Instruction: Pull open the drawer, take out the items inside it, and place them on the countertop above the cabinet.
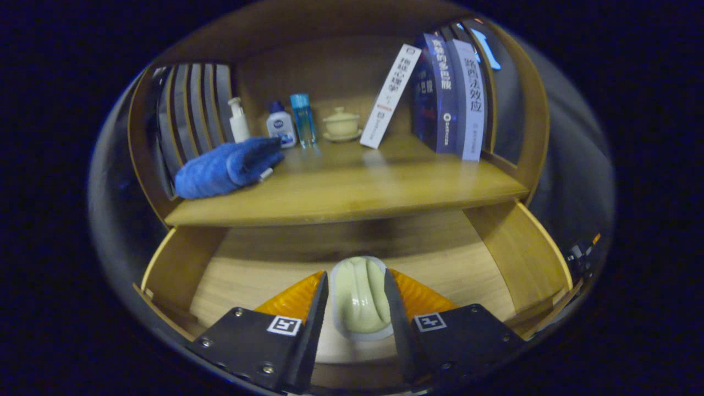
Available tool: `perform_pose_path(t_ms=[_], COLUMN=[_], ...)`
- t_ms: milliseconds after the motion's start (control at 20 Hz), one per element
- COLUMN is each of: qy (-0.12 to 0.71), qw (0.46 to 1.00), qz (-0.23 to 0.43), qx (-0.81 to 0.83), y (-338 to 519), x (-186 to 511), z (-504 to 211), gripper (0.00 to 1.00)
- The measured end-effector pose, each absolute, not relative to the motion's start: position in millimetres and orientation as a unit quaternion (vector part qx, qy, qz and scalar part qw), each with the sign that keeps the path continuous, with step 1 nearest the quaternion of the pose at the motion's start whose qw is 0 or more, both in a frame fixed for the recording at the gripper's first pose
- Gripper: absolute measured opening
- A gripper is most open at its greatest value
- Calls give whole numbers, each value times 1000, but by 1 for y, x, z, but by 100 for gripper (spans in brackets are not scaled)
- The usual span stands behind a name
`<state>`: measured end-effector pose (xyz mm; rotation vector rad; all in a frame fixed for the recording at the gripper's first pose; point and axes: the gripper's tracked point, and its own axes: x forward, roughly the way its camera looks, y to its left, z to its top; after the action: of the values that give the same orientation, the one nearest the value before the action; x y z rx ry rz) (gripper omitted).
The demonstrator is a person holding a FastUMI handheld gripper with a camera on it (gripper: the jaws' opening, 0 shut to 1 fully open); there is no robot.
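Tongs (356, 308): both fingers pressed against the sides of a pale green oblong object (360, 297), clamping it between them.
Pale green object: glossy, rounded, held over the floor of the open drawer (495, 275); what kind of item it was could not be told.
Drawer: pulled out below the surface (352, 192), its wooden side walls showing to either side of the fingers.
Surface: wooden countertop above the drawer, carrying the items listed below.
Blue towel (228, 165): rolled, lying at the left end of the surface.
Bottles: a white pump bottle (238, 121), a white bottle with a blue cap (281, 126) and a clear blue bottle (303, 118), standing in a row behind the towel.
Lidded cup (341, 125): cream-coloured, on a saucer, beside the bottles.
Books (448, 99): upright at the right end, with one white book (389, 96) leaning against them.
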<state>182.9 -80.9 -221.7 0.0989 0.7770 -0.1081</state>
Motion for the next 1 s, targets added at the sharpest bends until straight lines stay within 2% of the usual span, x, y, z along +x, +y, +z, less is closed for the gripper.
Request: perform_pose_path(t_ms=[150,300,350,550,600,650,1000], qy=[413,414,417,398,390,380,311], qw=[909,909,907,915,918,923,950], qz=[-49,-49,-53,-62,-63,-61,23], qx=[31,22,20,11,9,6,-32], y=[-84,-83,-83,-80,-78,-75,-37], x=[180,182,178,177,179,183,181], z=[-243,-247,-248,-239,-236,-231,-174], gripper=[60,28,22,21,12,12,12])
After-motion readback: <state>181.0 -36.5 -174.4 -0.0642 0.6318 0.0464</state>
